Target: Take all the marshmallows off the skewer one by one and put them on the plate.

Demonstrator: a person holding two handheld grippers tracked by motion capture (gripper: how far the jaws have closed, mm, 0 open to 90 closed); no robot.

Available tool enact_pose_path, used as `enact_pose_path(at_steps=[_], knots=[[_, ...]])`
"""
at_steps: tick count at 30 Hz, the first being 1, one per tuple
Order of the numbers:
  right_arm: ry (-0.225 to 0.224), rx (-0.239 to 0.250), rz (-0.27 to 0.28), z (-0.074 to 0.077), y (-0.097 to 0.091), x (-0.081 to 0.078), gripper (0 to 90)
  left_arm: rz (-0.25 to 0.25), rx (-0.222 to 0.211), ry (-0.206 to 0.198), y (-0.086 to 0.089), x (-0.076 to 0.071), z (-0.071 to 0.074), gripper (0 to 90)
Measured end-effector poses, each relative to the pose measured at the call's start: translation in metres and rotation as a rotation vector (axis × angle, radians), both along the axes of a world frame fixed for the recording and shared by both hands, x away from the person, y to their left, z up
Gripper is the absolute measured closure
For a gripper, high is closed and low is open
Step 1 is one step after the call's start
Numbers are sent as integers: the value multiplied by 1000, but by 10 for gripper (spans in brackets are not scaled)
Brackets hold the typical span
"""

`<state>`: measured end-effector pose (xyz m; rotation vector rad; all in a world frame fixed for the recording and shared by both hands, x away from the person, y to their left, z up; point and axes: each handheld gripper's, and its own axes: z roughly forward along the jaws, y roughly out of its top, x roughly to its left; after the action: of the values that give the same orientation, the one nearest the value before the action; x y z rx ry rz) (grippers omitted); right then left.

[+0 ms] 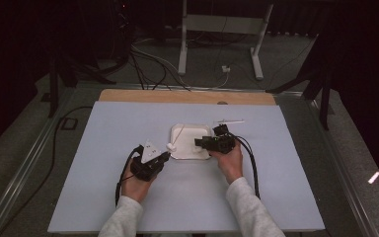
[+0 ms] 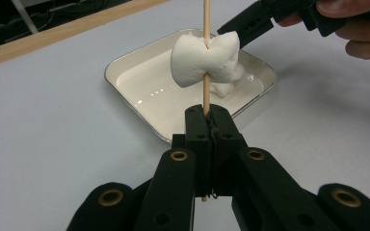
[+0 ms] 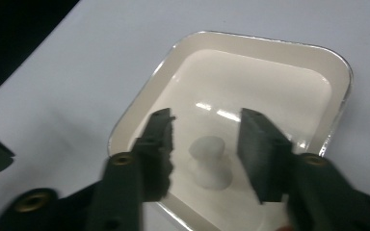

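Marshmallows are what I am working with: one marshmallow [image 2: 205, 58] is sitting threaded on a wooden skewer [image 2: 205, 19], and my left gripper [image 2: 207, 118] is pinching that skewer with its jaws pressed tight together just below the sweet, keeping the stick upright so it does not tip or slide. From the high view, my left gripper [image 1: 164, 156] is hovering just off the left edge of the white tray [image 1: 180, 132], which is sitting near the middle of the pale table cover [image 1: 103, 143], toward its far edge. I am holding the skewer low, close to the tray's near left corner, so the free upper length is staying open for the next piece.

My right gripper [image 3: 206, 144] is reaching down into the tray with its jaws spread apart, one on either side of a second marshmallow [image 3: 211, 162] lying on the tray floor near the near rim. The pads are not pressing on it yet; there is a clear gap on both sides, so I am judging this as the approach to a pick-up, not a grip. In the high view my right gripper [image 1: 201, 142] is coming in over the tray's right edge, kept well apart from the skewer so the two tools are not colliding.

Another thin stick [image 1: 229, 121] is lying on the cover beyond the tray's far right corner, out of the way
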<state>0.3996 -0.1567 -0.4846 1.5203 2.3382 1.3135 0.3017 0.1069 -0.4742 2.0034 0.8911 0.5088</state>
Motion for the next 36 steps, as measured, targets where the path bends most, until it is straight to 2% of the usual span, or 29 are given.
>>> enact_pose_path(at_steps=[4, 8, 13, 22, 26, 28, 31, 33, 34, 36], knots=[[-21, -4, -2, 2, 1, -2, 354, 4, 0, 1, 0, 0, 0, 900], [-31, 36, 14, 7, 2, -5, 258, 9, -5, 1, 1, 0, 0, 900], [-45, 93, 70, 15, 7, -12, 224, 10, -7, 2, 0, 1, 0, 900], [-41, 195, 174, 21, 25, -27, 246, 11, -13, 9, -1, 1, 0, 900], [-43, 228, 227, 22, 38, -33, 302, 2, -18, 10, -2, 1, -1, 899], [-36, 249, 251, 21, 43, -35, 382, -5, -16, 9, -3, 0, 0, 898], [-32, 250, 276, 21, 51, -36, 515, -11, -16, 7, -3, 0, -1, 898], [-36, 246, 290, 21, 54, -36, 691, -10, -15, 9, -3, 0, -1, 895], [-41, 252, 293, 22, 54, -37, 738, -10, -20, 7, -2, 0, -1, 892], [-57, 257, 298, 23, 53, -37, 768, -6, -13, 8, -2, 0, -1, 876]])
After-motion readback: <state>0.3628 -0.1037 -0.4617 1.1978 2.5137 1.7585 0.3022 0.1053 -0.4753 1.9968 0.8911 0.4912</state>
